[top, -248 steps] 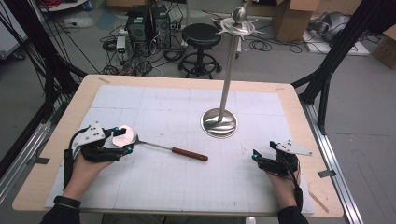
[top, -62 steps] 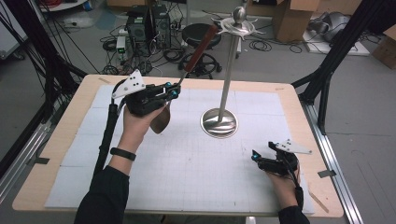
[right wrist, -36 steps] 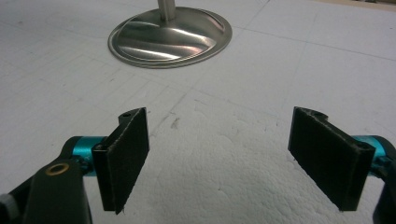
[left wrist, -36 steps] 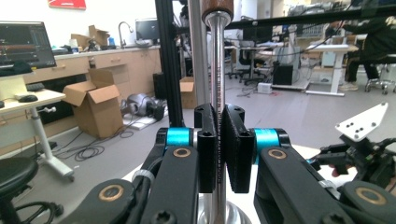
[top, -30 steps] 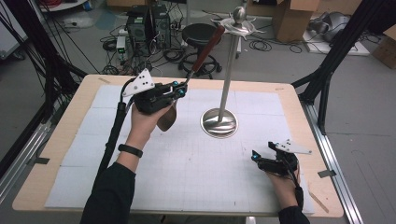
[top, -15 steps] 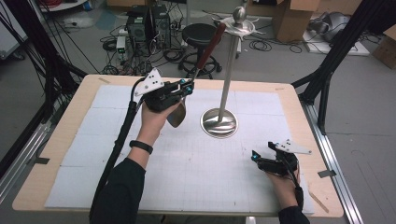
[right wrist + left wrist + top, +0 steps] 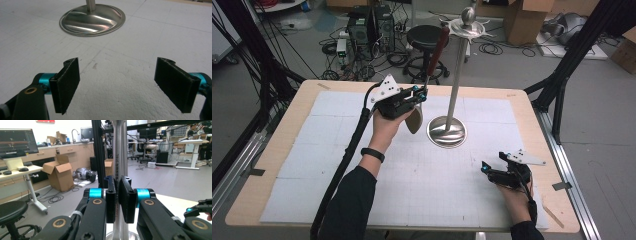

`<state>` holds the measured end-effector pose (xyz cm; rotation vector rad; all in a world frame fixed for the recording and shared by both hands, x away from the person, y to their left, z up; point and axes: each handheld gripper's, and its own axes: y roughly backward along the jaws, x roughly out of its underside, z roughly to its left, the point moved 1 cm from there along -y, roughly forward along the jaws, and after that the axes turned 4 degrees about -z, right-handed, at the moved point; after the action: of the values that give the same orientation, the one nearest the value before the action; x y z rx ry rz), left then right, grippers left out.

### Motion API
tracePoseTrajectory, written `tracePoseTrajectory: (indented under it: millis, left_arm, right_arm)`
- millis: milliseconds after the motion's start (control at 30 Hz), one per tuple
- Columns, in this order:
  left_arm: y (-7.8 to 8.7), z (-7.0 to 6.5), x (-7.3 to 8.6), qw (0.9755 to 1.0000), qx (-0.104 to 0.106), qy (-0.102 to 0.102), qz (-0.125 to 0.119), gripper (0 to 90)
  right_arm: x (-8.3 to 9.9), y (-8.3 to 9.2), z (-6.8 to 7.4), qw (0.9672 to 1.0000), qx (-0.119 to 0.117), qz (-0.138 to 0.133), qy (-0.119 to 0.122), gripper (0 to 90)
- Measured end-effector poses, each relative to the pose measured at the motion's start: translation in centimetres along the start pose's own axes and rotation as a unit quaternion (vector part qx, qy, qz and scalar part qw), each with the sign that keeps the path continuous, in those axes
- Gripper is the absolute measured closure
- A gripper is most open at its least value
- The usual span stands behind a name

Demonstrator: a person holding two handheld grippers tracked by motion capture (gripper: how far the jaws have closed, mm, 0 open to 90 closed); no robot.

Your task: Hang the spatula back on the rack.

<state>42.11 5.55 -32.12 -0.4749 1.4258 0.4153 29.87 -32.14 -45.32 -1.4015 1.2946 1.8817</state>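
Over the last second the left gripper (image 7: 418, 94), clamped on the ladle's (image 7: 428, 75) shaft, has carried it rightward toward the stand (image 7: 455, 80), its red handle now near the far top hooks; whether it has caught one is unclear. The right gripper (image 7: 490, 167) rests wide open, near right.

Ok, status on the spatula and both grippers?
Left gripper shut on spatula, raised beside stand. Right gripper open, resting on table. Nothing in the way.
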Motion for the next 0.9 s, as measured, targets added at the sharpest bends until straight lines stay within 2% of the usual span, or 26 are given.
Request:
tracePoseTrajectory:
  millis: [100, 267, 367, 467, 533, 567, 633, 700, 767, 900]
  left_arm:
    - [-0.1, 0.0, 0.1, 1.0, 0.006, 0.003, -0.002, 83.2]
    - [-0.2, -0.1, 0.0, 1.0, 0.0, 0.0, 0.0, 83.0]
    - [0.0, 0.0, -0.4, 0.9997, -0.006, 0.015, -0.015, 69.8]
    - [0.7, 0.2, -0.9, 0.9996, -0.004, 0.027, -0.003, 59.9]
    - [1.3, 0.3, -1.1, 0.9994, -0.003, 0.026, 0.022, 49.1]
    - [1.6, 0.2, -1.2, 0.9991, -0.002, 0.019, 0.037, 43.4]
    - [2.5, 0.0, -1.2, 0.9987, -0.002, 0.009, 0.05, 35.9]
    - [3.9, -0.3, -1.0, 0.9983, 0.0, 0.002, 0.059, 32.3]
    - [5.4, -0.4, -0.7, 0.9978, 0.005, 0.007, 0.065, 30.8]
    - [9.1, -0.3, 0.1, 0.9965, -0.002, 0.001, 0.084, 28.4]
  right_arm:
    - [0.0, 0.0, 0.0, 1.0, 0.0, 0.0, 0.0, 19.6]
    - [0.0, 0.0, 0.1, 1.0, 0.001, 0.002, -0.001, 19.6]
    - [0.0, 0.0, 0.0, 1.0, 0.001, 0.002, 0.0, 19.6]
    - [0.0, 0.0, 0.0, 1.0, 0.0, 0.0, 0.0, 19.6]
    - [0.0, 0.0, 0.0, 1.0, 0.0, 0.0, 0.0, 19.6]
    - [0.0, 0.0, 0.0, 1.0, 0.0, 0.0, 0.0, 19.6]
    - [0.0, 0.0, 0.0, 1.0, 0.0, 0.0, 0.0, 19.6]
    - [0.0, 0.0, 0.0, 1.0, 0.0, 0.001, 0.0, 19.6]
    - [0.0, 0.0, 0.0, 1.0, 0.0, 0.002, -0.001, 19.6]
    - [0.0, 0.0, 0.0, 1.0, 0.001, 0.002, -0.001, 19.7]
